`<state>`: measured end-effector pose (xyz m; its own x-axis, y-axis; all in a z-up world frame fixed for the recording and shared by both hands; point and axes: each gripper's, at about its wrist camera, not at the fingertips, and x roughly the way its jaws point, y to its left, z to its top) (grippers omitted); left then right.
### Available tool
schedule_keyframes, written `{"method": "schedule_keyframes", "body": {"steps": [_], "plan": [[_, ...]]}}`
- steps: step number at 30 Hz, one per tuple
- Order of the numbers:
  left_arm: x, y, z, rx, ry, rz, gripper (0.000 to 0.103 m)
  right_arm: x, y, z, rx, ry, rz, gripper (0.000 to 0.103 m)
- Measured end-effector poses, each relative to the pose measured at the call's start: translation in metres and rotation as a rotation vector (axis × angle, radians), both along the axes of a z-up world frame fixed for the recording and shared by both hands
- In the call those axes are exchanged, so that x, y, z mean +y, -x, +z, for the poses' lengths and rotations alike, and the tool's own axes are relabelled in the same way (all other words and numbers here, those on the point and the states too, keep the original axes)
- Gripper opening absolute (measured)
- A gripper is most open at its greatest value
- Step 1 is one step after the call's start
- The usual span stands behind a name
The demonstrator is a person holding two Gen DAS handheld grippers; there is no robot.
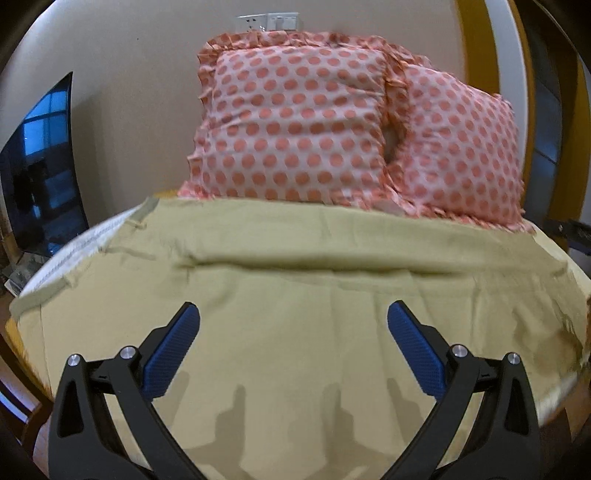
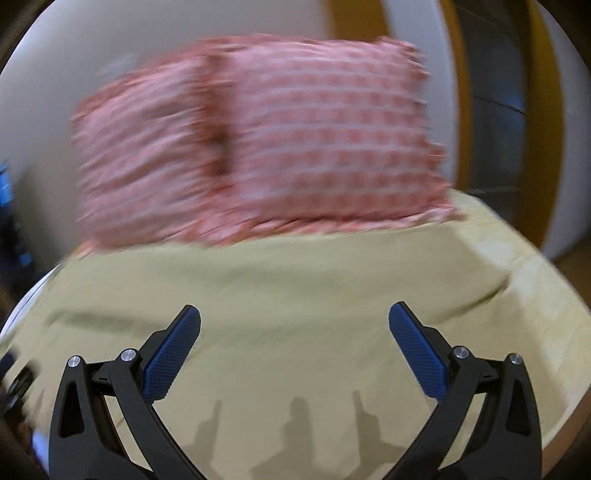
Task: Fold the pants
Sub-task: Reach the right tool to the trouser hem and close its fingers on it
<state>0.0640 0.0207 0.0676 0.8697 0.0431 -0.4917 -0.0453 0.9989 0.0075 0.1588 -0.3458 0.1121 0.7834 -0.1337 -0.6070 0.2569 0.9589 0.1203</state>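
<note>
Beige wall (image 1: 147,74) backs a bed (image 1: 22,332) on which khaki pants (image 1: 295,295) lie spread flat, covering most of its top. Two polka-dot pillows (image 1: 295,125) stand against the wall just behind the pants, side by side and touching, their lower edges meeting the cloth's far edge. Left of the pillows, a dark screen (image 1: 40,177) leans by the wall; above them sits a white socket plate (image 1: 267,22). A crease runs across the pants, between the pillows and the claws. On the pillows' left side, a striped white lining (image 1: 74,251) shows at the pants' edge.

Left claw (image 1: 293,317) hovers over the near part of the pants, its blue pads (image 1: 173,350) spread wide, gripping nothing. Right claw (image 2: 294,317) is likewise spread wide over the pants, empty. Its view is blurred; the pillows (image 2: 258,147) smear into stripes there. Shadows of the claws fall on the cloth near the camera.
</note>
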Motion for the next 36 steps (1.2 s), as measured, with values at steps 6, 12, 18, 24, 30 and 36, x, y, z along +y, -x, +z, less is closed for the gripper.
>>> {"method": "schedule_keyframes", "body": {"steps": [6, 12, 18, 24, 30, 36], "plan": [[0.012, -0.05, 0.011, 0.016, 0.008, 0.048, 0.101, -0.118, -0.127, -0.041, 0.219, -0.109, -0.336, 0.074], [0.027, -0.077, -0.001, 0.086, 0.104, 0.055, 0.101, -0.171, -0.186, -0.084, 0.33, -0.189, -0.497, 0.062], [0.036, -0.083, -0.012, 0.138, 0.183, 0.04, 0.101, -0.182, -0.216, -0.101, 0.39, -0.067, -0.538, 0.063], [0.043, -0.076, -0.011, 0.109, 0.218, 0.064, 0.101, -0.182, -0.178, -0.112, 0.31, -0.07, -0.401, 0.02], [0.042, -0.064, -0.008, 0.086, 0.19, 0.073, 0.101, -0.193, -0.093, -0.111, 0.14, -0.283, -0.319, 0.006], [0.044, -0.051, -0.002, 0.08, 0.194, 0.074, 0.101, -0.164, 0.005, -0.091, -0.007, -0.493, -0.293, 0.005]]}}
